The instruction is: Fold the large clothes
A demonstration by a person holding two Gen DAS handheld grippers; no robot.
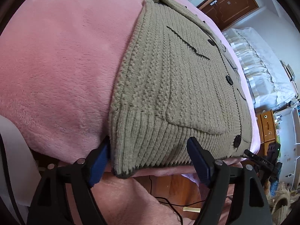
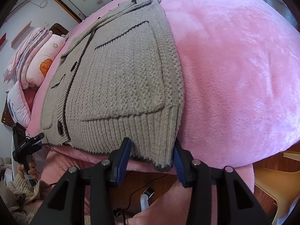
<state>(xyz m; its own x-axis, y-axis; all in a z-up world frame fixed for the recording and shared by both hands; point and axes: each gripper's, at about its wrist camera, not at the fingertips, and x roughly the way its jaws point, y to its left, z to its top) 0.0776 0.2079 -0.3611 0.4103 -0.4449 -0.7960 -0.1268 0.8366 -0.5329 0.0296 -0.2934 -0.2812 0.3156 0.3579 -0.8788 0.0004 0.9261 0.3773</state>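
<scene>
A beige knitted cardigan with dark buttons lies flat on a pink blanket, its ribbed hem at the bed's near edge. My left gripper stands open around the hem's left corner. One pad is beside the cloth's edge and the other rests over the ribbing. My right gripper is at the hem's right corner. Both its pads press the ribbed cloth, which dents at the left pad. Each gripper also shows at the edge of the other's view, the left one in a hand.
Pillows and folded quilts are stacked at the head of the bed. A white lace-covered bed, a wooden cabinet and a wooden door stand beyond. A yellow chair and a black cable are on the floor.
</scene>
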